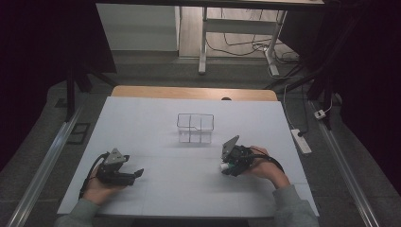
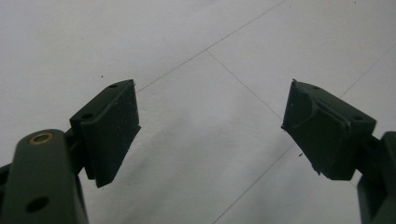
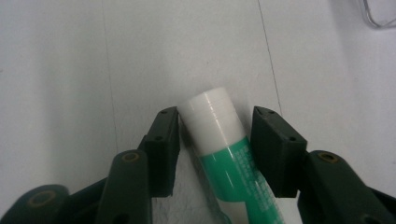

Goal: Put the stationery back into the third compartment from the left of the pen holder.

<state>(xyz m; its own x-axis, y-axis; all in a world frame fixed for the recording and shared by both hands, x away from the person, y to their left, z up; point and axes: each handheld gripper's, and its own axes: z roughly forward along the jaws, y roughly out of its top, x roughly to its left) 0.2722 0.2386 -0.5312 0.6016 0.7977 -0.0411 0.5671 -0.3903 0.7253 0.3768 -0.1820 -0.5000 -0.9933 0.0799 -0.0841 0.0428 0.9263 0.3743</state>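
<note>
**A:** So what have we got on the table here? From the high view we see a white table top point(image 1: 156, 118) with a clear plastic box point(image 1: 195, 127) sitting near the middle, divided into compartments — it looks bare inside from here, though it's small enough that we can't swear to it.

**B:** Yep. And the right gripper point(image 1: 228, 166) is down at the right side of the table, nearer the person than the box, held in the person's right hand point(image 1: 265, 165). In the right gripper view we see its two black jaws on either side of a tube point(image 3: 224, 154) — white ribbed cap, green and white body with tiny print (too blurry for us to read).

**A:** Is it actually clamped?

**B:** The left jaw looks to be touching the cap, and the other sits right at the green body. We'd call it closed onto the tube, jaws only as far apart as the tube is wide. The tube lies just over the white surface, cap pointing away from the camera.

**A:** And the left gripper point(image 1: 135, 173)?

**B:** Low at the table's left, in the left hand point(image 1: 101, 187). Its own view shows the jaws spread wide — nothing between them, just table and a few thin seam lines.
</note>
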